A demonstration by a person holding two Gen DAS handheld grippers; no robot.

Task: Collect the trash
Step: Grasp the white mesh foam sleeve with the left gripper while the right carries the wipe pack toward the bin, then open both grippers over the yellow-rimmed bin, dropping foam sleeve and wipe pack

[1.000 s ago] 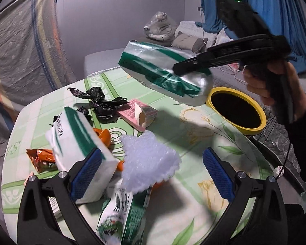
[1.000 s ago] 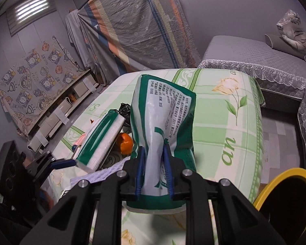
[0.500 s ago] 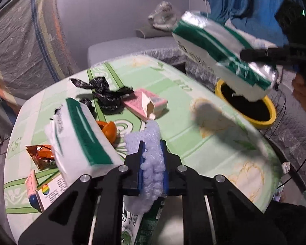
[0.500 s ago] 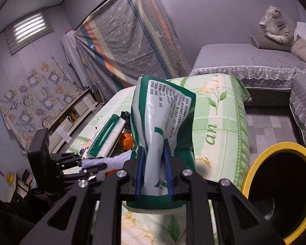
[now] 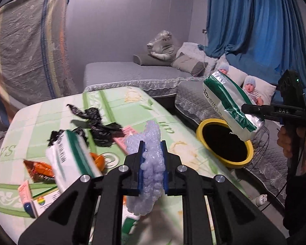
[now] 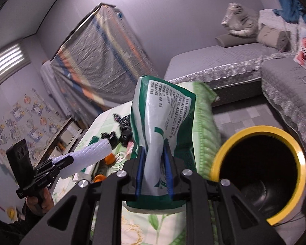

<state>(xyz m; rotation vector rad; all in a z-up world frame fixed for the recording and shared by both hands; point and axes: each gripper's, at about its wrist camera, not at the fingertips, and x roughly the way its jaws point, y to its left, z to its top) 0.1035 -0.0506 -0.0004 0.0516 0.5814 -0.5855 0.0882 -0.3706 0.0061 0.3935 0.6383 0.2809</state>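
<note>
My left gripper (image 5: 152,159) is shut on a white foam net (image 5: 151,153) and holds it above the green tablecloth (image 5: 120,106). It also shows in the right wrist view (image 6: 89,156). My right gripper (image 6: 154,171) is shut on a green and silver foil bag (image 6: 163,122). In the left wrist view the bag (image 5: 228,106) hangs just over the black bin with a yellow rim (image 5: 202,128), which stands off the table's right edge. In the right wrist view the bin (image 6: 216,159) is to the right of the bag.
On the table lie a green and white pack (image 5: 73,159), black plastic scraps (image 5: 95,120), a pink carton (image 5: 122,136), an orange wrapper (image 5: 38,169) and a small box (image 5: 36,202). A grey sofa (image 5: 132,71) stands behind the table. A cable and plug (image 5: 261,199) lie on the floor.
My left gripper shut on the foam net and lifted it off the table. My right gripper carried the foil bag to the right, over the bin.
</note>
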